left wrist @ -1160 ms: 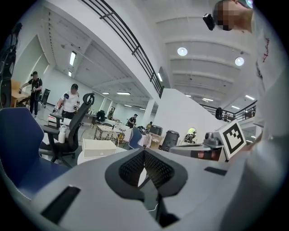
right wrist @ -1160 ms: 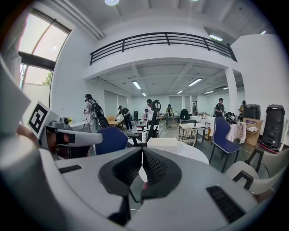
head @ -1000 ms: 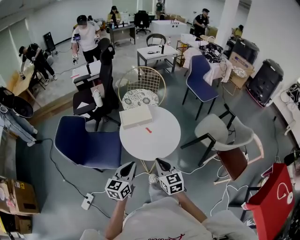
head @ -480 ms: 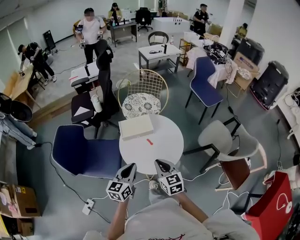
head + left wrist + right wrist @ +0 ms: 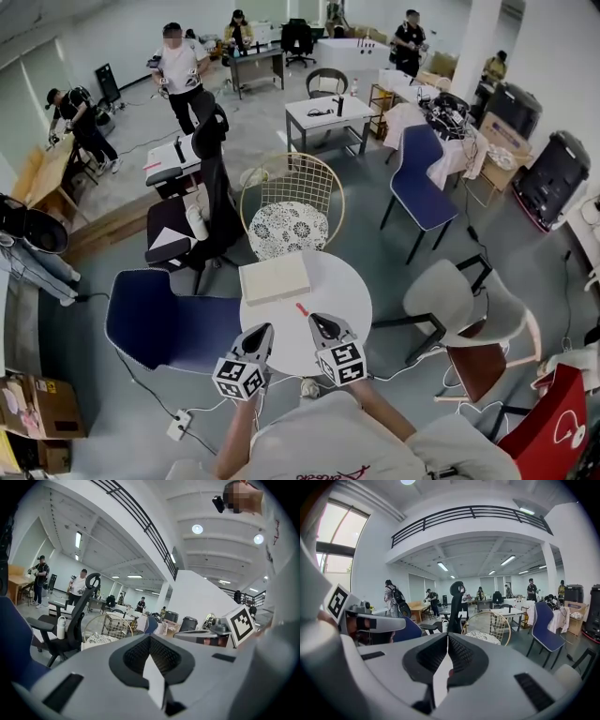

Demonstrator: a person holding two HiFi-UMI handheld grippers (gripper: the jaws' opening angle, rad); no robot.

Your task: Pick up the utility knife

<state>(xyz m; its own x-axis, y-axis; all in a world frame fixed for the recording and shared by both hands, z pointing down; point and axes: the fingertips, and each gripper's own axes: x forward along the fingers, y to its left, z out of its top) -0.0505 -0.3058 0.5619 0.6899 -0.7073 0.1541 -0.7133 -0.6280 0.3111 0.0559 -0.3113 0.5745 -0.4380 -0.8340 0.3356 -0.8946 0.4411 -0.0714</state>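
1. Progress: nothing picked yet; we read left gripper (image 5: 262, 332) and right gripper (image 5: 318, 323) both closed, empty.
2. Small red item, probably utility knife (image 5: 301, 308), lies on white table (image 5: 360, 286), just ahead of right gripper.
3. Remaining: open, reach, grasp, lift.

left gripper (image 5: 265, 329) + right gripper (image 5: 314, 322): grey, black-white marked | shirt (image 5: 323, 442): white, red print

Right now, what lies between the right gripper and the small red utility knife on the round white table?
Nothing: in the head view only bare white round table separates the right gripper from the small red utility knife.
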